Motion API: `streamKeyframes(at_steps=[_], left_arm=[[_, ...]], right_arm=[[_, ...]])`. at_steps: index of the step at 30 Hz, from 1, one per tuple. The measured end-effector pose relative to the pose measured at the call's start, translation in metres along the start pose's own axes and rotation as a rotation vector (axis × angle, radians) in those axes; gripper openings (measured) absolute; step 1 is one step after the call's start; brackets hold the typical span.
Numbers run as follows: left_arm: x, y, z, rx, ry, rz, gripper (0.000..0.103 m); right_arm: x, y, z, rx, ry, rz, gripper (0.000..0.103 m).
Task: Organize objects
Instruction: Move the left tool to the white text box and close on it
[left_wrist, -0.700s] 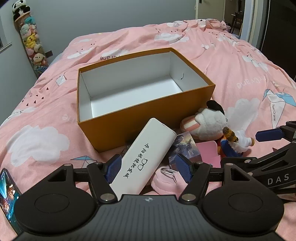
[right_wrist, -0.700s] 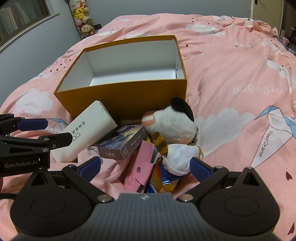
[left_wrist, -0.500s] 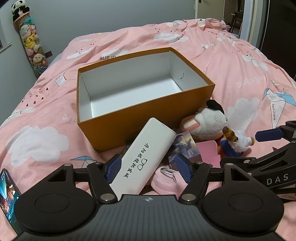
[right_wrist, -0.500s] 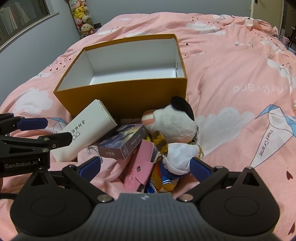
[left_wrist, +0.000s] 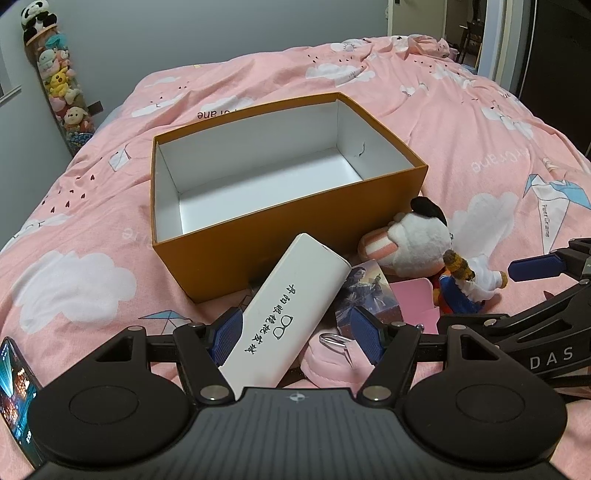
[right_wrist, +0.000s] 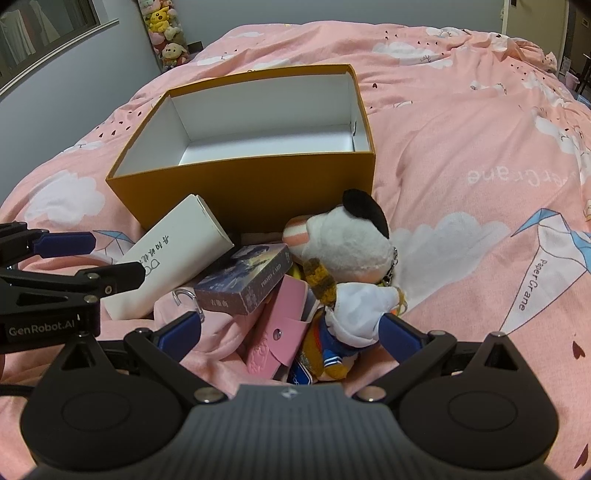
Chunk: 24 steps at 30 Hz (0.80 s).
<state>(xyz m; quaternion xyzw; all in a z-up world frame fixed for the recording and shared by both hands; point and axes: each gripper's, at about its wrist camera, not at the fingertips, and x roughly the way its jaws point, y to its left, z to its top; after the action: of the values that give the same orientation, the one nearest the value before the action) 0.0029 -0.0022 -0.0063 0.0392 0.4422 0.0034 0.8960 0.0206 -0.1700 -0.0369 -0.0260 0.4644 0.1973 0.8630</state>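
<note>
Your orange box (left_wrist: 236, 262) on the bed is empty, so nothing is put away yet and the whole pile in front of the box is left. Your left claw (left_wrist: 295, 338) is spread apart around the white case (left_wrist: 291, 314), not squeezing it. Your right claw (right_wrist: 291, 330) is wide apart around the plush toy (right_wrist: 347, 251), pinching nothing

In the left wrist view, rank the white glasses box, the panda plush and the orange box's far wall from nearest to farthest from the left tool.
1. White glasses box, between the left tool's open fingers.
2. Panda plush, right, farther out.
3. Orange box's far wall, farthest.
</note>
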Motion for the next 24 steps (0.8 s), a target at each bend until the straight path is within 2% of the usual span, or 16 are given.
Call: streamKeyframes(at_steps=[16,21,24], left_arm=[[0.001,-0.002,-0.001,0.011,0.001,-0.008,0.079],[-0.006,0.001,-0.002,0.036,-0.042,-0.052,0.078],[-0.01,0.009,0.0,0.015,-0.082,-0.086,0.079]], right_arm=[[0.002,0.001,-0.001,0.002,0.007,0.003,0.102],[0.002,0.001,-0.001,0.003,0.005,0.008,0.102],[0.002,0.001,0.0,0.0,0.005,0.005,0.102]])
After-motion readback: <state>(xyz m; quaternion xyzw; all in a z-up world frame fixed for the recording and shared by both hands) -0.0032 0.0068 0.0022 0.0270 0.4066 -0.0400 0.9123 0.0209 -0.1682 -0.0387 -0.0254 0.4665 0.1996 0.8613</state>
